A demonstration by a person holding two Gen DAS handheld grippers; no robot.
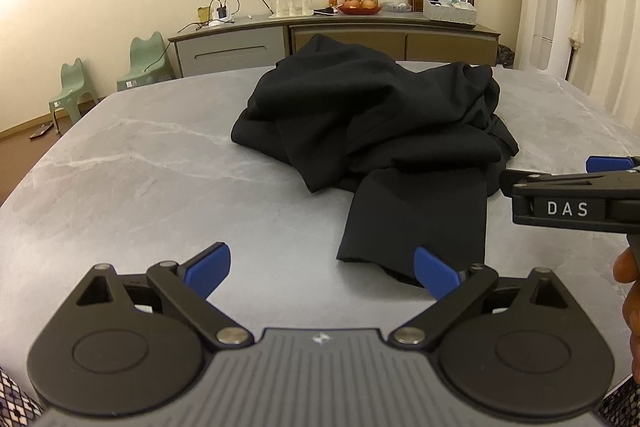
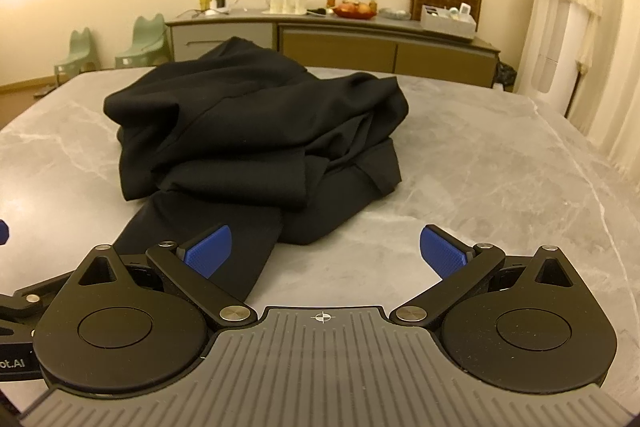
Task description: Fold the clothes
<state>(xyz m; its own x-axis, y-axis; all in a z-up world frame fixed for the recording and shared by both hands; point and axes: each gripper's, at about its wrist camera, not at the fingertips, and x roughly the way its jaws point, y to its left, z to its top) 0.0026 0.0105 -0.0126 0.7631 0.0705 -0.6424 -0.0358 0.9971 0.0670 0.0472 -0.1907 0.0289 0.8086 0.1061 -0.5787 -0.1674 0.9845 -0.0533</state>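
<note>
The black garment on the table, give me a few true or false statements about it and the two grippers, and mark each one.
1. The black garment lies crumpled in a heap on the grey marble table. True.
2. The left gripper is clamped on the cloth. False: its jaws are wide open and hold nothing.
3. One long flat part of the garment stretches out of the heap toward the grippers. True.
4. The right gripper holds a sleeve. False: it is open and empty, above the table.
5. The garment is already folded into a neat rectangle. False: it is bunched, with loose folds.
</note>
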